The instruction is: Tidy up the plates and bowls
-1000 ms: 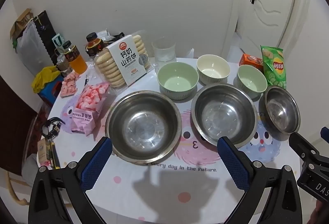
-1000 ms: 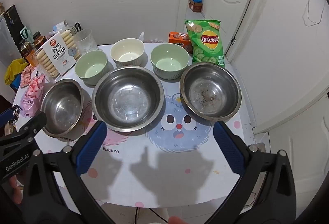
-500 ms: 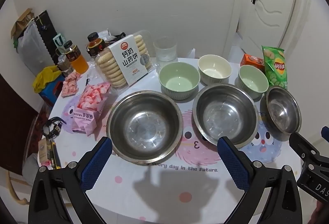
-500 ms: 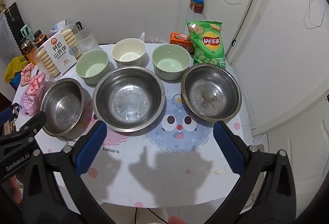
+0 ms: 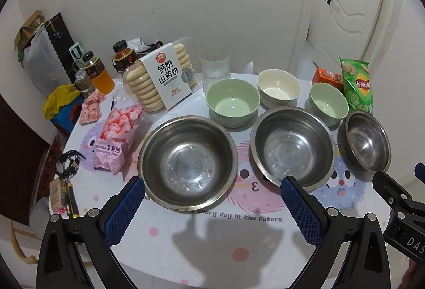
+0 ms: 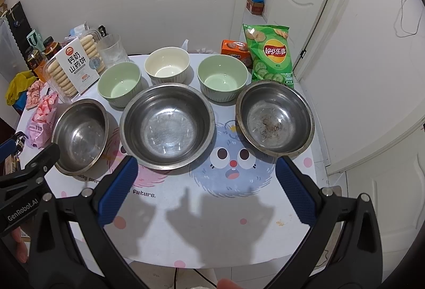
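The left gripper (image 5: pixel 212 205) hangs above the near edge of the white cartoon-printed table (image 5: pixel 212 238) with its blue-padded jaws spread wide and nothing between them; the right gripper (image 6: pixel 205 184) is held the same way, jaws wide apart and empty, above the table's blue monster print. Just ahead of them three round stainless-steel bowls stand in a row: the left steel bowl (image 5: pixel 188 162) in front of the left gripper, the middle steel bowl (image 6: pixel 167 125) between the two, and the right steel bowl (image 6: pixel 275 117), flecked with dark crumbs, ahead of the right gripper. Behind them sit three ribbed ceramic bowls: a pale green bowl (image 5: pixel 232 102) on the left, a cream bowl (image 6: pixel 167 66) in the middle, and another pale green bowl (image 6: pixel 221 78) on the right. All six stand upright and unstacked. Farther back are a green bag of crisps (image 6: pixel 271 55), an orange carton (image 6: pixel 235 50), a clear glass tumbler (image 5: pixel 214 64), a clear tray of pale biscuits (image 5: pixel 162 76) and a pink bag of sweets (image 5: pixel 117 132).
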`<state>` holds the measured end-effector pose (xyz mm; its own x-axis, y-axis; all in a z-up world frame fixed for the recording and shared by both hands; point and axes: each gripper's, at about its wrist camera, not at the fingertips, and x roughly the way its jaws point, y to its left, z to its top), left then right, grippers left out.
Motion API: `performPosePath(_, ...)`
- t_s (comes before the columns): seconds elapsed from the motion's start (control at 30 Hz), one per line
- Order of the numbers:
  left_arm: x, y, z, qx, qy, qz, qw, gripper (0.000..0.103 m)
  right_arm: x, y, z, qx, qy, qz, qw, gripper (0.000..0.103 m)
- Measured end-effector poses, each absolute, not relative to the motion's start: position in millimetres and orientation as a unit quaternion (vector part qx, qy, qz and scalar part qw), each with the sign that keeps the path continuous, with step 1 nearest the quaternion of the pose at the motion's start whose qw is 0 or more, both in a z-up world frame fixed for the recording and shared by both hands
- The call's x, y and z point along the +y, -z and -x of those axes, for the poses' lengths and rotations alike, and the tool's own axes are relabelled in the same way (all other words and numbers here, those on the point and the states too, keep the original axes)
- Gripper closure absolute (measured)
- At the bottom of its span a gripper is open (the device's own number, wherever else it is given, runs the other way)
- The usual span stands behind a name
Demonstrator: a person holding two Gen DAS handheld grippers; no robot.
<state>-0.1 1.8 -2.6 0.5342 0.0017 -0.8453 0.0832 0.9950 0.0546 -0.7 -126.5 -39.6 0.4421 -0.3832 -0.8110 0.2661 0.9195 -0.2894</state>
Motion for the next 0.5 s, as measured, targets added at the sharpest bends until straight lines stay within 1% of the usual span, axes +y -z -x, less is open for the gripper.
performPosePath(0.5,1.6,2.7,0.0,0.483,0.022,-0.045,0.874,0.000,-127.1,42.9,-1.6,0.496,0.189,0.061,0.845,0.000)
